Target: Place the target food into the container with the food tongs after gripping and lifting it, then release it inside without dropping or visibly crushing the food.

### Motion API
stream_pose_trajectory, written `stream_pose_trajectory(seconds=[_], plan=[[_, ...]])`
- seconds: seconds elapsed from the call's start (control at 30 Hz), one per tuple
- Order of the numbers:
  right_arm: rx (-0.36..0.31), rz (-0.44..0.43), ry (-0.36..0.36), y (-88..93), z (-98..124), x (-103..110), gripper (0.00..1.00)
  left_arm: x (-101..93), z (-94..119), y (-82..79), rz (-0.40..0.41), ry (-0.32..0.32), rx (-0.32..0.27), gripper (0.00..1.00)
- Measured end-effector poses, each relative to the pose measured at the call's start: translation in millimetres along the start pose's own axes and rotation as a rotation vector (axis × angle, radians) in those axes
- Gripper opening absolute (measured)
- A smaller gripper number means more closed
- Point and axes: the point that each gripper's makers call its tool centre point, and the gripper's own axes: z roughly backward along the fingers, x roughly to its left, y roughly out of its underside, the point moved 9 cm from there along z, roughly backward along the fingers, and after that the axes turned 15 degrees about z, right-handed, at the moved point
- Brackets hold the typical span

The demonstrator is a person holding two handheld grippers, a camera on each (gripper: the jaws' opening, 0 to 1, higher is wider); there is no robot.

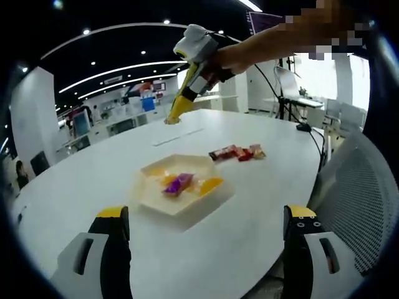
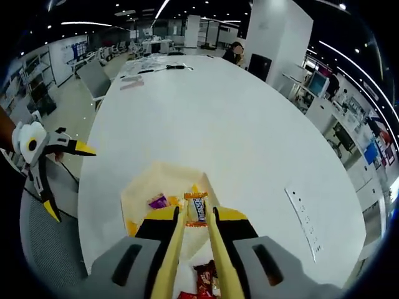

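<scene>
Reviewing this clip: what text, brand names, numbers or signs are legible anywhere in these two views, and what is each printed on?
No text can be read for certain.
Snack bar held in the tongs of the right gripper: white lettering on a blue band, too blurred to read.
Red packets on the table: print too small.
Wall posters: blurred.

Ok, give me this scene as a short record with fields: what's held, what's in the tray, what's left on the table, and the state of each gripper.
held item: wrapped candy bar, pinched between yellow tongs above the tray
tray: white, on the white table, holding a purple-wrapped candy and orange pieces
left on table: red-wrapped snacks beside the tray
right gripper: jaws closed on the tongs
left gripper: jaws spread wide, nothing between them, facing the tray
</scene>
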Motion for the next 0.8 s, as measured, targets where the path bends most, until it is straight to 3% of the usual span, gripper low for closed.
stream_pose_trajectory(seconds=[0.5, 0.8], plan=[[-0.027, -0.009, 0.009, -1.6, -3, -1, 0.25, 1.2, 1, -1.3, 0.001, -0.012, -0.006, 1.00], [-0.048, 0.010, 0.021, -5.3, 7, -2, 0.25, 0.9, 0, -0.7, -0.002, -0.008, -0.002, 1.00]])
